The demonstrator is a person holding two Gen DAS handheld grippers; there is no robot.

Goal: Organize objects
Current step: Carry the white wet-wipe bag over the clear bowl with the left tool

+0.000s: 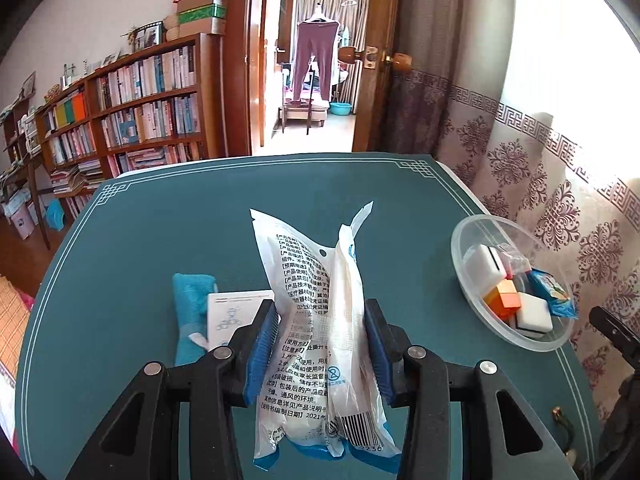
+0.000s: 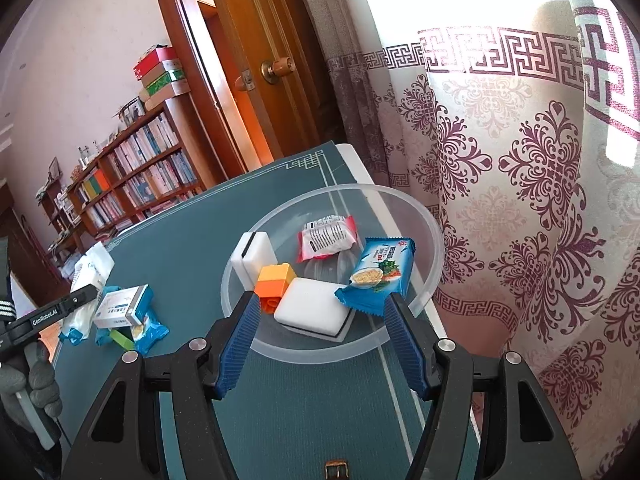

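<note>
My left gripper (image 1: 320,312) is shut on a white plastic pouch (image 1: 316,320) with black print and a blue bottom edge, held upright above the teal table mat (image 1: 160,240). The pouch also shows in the right wrist view (image 2: 86,280). My right gripper (image 2: 320,304) is open and empty over the near rim of a clear plastic bowl (image 2: 432,240). The bowl holds two white blocks (image 2: 312,308), an orange and yellow brick (image 2: 274,280), a red-edged sachet (image 2: 326,236) and a blue snack packet (image 2: 380,272). The bowl also shows at the right of the left wrist view (image 1: 464,240).
A white box (image 2: 120,306) lies on blue packets (image 2: 148,332) left of the bowl. It shows behind my left fingers as a white box (image 1: 234,312) beside a blue packet (image 1: 192,304). Patterned curtains (image 2: 520,200) hang right of the table. A bookcase (image 1: 140,112) stands beyond.
</note>
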